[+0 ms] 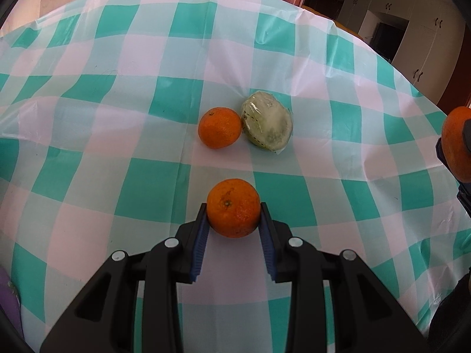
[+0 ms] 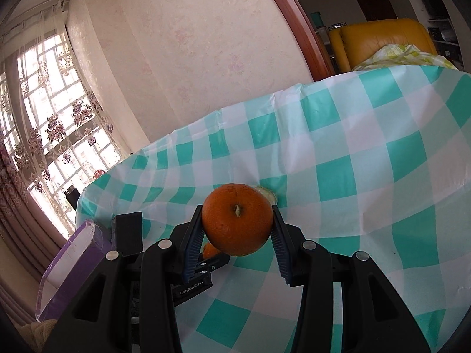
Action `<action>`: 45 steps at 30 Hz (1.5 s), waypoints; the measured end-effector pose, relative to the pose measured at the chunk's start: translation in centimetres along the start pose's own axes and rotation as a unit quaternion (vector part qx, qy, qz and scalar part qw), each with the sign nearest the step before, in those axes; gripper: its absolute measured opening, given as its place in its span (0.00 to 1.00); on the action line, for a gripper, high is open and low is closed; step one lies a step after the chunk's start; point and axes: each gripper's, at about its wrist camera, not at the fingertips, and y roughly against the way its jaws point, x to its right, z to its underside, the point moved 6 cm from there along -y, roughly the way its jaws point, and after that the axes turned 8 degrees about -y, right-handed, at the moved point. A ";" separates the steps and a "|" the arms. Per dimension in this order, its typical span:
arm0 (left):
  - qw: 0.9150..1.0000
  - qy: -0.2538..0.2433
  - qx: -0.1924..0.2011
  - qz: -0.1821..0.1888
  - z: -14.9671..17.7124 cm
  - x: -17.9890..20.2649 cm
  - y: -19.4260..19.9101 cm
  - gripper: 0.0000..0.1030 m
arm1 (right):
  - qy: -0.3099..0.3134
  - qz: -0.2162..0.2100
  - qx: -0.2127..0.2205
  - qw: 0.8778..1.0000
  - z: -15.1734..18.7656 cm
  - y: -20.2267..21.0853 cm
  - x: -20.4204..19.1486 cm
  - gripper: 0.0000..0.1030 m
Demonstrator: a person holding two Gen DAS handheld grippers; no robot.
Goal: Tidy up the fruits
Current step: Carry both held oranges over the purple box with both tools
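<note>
My left gripper (image 1: pixel 233 216) is shut on an orange (image 1: pixel 233 207) and holds it just above the checked tablecloth (image 1: pixel 117 147). A second orange (image 1: pixel 220 127) lies on the cloth further ahead, touching a plastic-wrapped pale green fruit (image 1: pixel 267 125) on its right. My right gripper (image 2: pixel 238 220) is shut on another orange (image 2: pixel 237 219) and holds it above the table; this orange also shows at the right edge of the left wrist view (image 1: pixel 456 144). The wrapped fruit (image 2: pixel 266 194) peeks out behind it.
A purple box with a white inside (image 2: pixel 70 261) stands at the table's left end, beside the left gripper's body (image 2: pixel 188 276). The table's far edge meets a pink wall (image 2: pixel 176 58). A yellow armchair (image 2: pixel 379 41) stands beyond the table.
</note>
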 end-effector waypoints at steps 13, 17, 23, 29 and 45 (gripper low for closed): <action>1.000 0.015 0.017 -0.004 1.4 -0.3 2.3 0.32 | -0.034 0.051 -0.029 0.998 0.8 -2.8 -2.3 0.43; 0.999 0.022 0.025 0.002 3.1 -0.7 4.3 0.32 | -0.062 0.057 -0.037 0.996 3.3 -3.3 -3.3 0.43; 0.999 0.038 0.034 0.004 6.5 -2.9 7.7 0.32 | -0.064 0.085 -0.062 0.992 8.0 -3.1 -4.5 0.43; 0.998 0.053 0.045 0.002 9.6 -5.5 11.2 0.32 | -0.057 0.108 -0.083 0.989 11.7 -1.7 -5.6 0.43; 0.996 0.054 0.070 0.022 15.0 -7.8 17.1 0.32 | -0.040 0.147 -0.095 0.984 19.2 0.8 -7.9 0.43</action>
